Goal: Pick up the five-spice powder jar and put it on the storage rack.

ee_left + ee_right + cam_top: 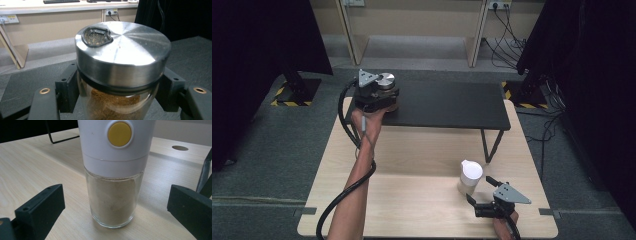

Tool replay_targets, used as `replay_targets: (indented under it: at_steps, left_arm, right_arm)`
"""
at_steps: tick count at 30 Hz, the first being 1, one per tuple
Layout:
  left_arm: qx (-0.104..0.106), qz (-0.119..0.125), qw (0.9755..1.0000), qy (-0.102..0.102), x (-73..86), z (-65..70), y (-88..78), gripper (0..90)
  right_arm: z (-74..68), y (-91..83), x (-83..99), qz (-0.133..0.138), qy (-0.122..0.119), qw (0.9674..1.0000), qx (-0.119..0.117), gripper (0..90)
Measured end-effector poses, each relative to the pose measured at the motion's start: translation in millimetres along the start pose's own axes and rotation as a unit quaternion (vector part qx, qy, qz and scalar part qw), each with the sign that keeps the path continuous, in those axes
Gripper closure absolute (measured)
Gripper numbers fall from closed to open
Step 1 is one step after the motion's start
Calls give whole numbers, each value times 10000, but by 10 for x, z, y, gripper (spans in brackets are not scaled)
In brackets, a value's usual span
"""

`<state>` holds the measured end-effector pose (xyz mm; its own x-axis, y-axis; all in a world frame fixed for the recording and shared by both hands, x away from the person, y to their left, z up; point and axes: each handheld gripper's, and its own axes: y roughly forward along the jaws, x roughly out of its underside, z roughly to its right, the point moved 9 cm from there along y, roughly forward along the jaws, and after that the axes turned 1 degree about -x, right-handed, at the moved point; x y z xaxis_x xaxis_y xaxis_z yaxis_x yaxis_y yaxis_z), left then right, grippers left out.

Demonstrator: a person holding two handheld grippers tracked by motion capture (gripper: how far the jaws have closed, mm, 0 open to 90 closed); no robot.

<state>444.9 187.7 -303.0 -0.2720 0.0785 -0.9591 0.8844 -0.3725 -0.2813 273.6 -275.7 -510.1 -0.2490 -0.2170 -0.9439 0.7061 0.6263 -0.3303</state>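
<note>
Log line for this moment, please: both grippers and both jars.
left gripper: shut on steel-lidded spice jar, over black shelf | right gripper: open, astride white-capped jar, not touching | white-capped jar: upright on table

a lab: black curtains [257, 35], taped stand bases [294, 92]

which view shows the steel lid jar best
The left gripper view: the steel-lid jar sits close up between the left claw's jaws, brown powder visible. The high view shows it small, on the black shelf.

black shelf [447, 105] blocks table [412, 200] rear; white-capped jar [470, 176] stands front right; wood between them free.
</note>
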Motion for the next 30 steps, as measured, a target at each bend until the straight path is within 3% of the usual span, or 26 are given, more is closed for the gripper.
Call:
replay_targets:
  at_steps: [5, 8, 13, 21, 30]
  left_arm:
    - [24, 140, 9999, 83, 45, -10, -5, 304]
    - [75, 202, 9997, 94, 56, -19, -5, 164]
    - [-60, 254, 9997, -5, 49, -3, -39, 36]
    - [62, 328, 9994, -63, 29, 15, -96, 6]
    - [201, 402, 9990, 75, 27, 79, -212, 0]
  right_arm:
    - [-2, 1, 0, -7, 0, 10000, 2, 13]
    - [-1, 2, 0, -7, 2, 10000, -2, 13]
    - [1, 0, 2, 3, 23, 10000, 0, 12]
    - [0, 1, 3, 10, 31, 10000, 0, 13]
    - [2, -4, 4, 31, 42, 10000, -26, 13]
